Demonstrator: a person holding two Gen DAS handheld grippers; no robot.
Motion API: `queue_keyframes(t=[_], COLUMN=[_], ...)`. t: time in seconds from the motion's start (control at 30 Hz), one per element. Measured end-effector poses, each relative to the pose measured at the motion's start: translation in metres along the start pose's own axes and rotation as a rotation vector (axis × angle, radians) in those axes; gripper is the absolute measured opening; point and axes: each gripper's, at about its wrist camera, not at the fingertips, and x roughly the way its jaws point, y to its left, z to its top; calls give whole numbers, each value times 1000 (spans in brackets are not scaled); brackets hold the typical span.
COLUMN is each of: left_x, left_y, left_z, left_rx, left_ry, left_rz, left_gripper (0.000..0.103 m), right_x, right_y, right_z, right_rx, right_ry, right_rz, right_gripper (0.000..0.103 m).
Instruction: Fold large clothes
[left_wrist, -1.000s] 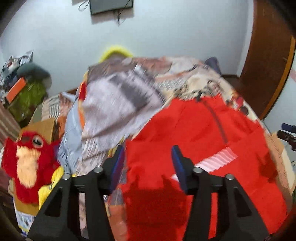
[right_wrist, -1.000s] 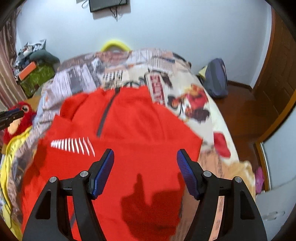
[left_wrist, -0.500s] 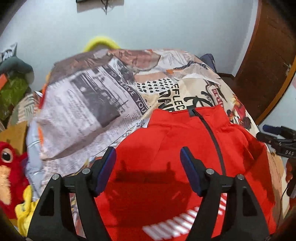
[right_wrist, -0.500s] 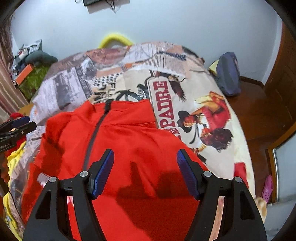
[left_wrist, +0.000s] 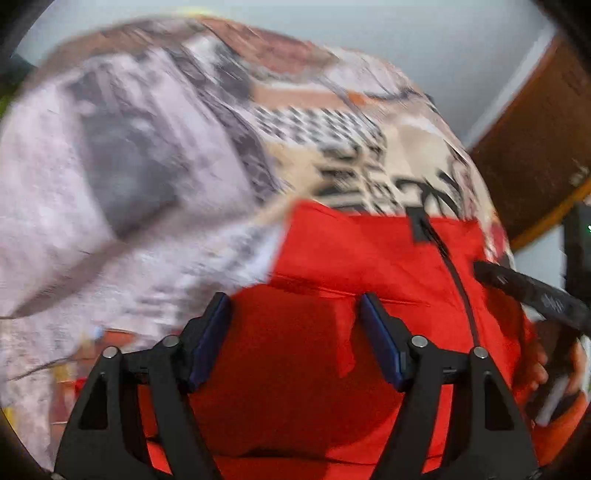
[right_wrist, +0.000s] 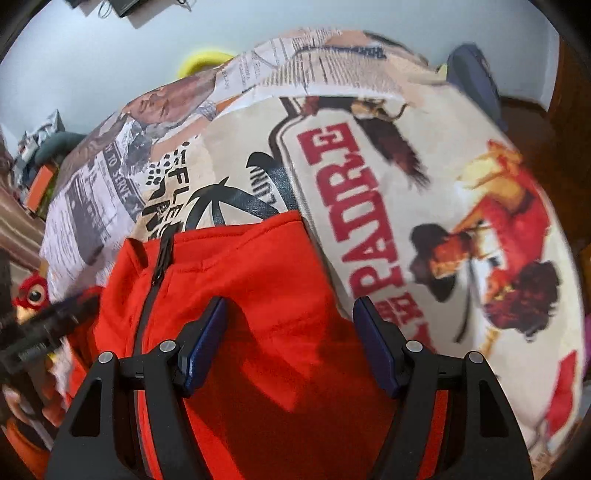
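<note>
A red zip-neck top (left_wrist: 351, 254) lies flat on the bed, collar at the far end, dark zipper (left_wrist: 448, 266) down its front. It also shows in the right wrist view (right_wrist: 258, 266) with its zipper (right_wrist: 159, 273). My left gripper (left_wrist: 295, 339) is open and empty, low over the top's left shoulder. My right gripper (right_wrist: 290, 339) is open and empty, low over the right shoulder. Each gripper shows at the edge of the other's view: the right one (left_wrist: 532, 295), the left one (right_wrist: 40, 328).
The bed carries a newspaper and poster print cover (right_wrist: 369, 192). A red plush toy (right_wrist: 31, 291) sits left of the bed. A dark bag (right_wrist: 476, 74) lies on the floor at the far right. A wooden door (left_wrist: 535, 140) stands to the right.
Both grippers have moved forward along the top, from its hem area up to the shoulders near the collar, and come lower. Both stayed open.
</note>
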Motion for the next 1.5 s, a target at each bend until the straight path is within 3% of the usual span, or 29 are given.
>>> queue_keyframes(t=[0.1, 0.17, 0.2, 0.23, 0.27, 0.33, 0.6, 0.8, 1.0, 1.27, 1.5], left_x=[0, -3, -5, -8, -12, -20, -93, -160, -195, -190, -159], left_y=[-3, -5, -8, -10, -16, -24, -47, -71, -77, -72, -58], left_z=[-9, -11, -11, -11, -12, -13, -40, -82, -137, -211, -266], left_rx=[-13, -2, 13, 26, 56, 99, 190, 288, 324, 327, 341], left_ry=[-39, -45, -45, -47, -51, -67, -140, -192, -173, -72, 21], left_rz=[-5, -9, -6, 7, 35, 93, 128, 135, 131, 98, 170], left_gripper=[66, 55, 44, 29, 20, 6, 2, 2, 2, 2, 2], right_x=[7, 5, 1, -1, -4, -15, -89, -157, -191, -180, -157], right_y=[-5, -1, 3, 5, 9, 15, 45, 77, 95, 89, 69], right_z=[-4, -5, -6, -6, -7, -9, -30, -78, -131, -197, -243], right_rx=[50, 31, 9, -10, -25, -46, -166, -280, -321, -297, -230], right_ry=[1, -10, -14, -14, -15, -9, -108, -168, -166, -74, 14], right_rz=[41, 50, 51, 57, 60, 82, 52, 52, 54, 15, -17], right_gripper=[65, 52, 47, 35, 21, 12, 10, 10, 10, 10, 12])
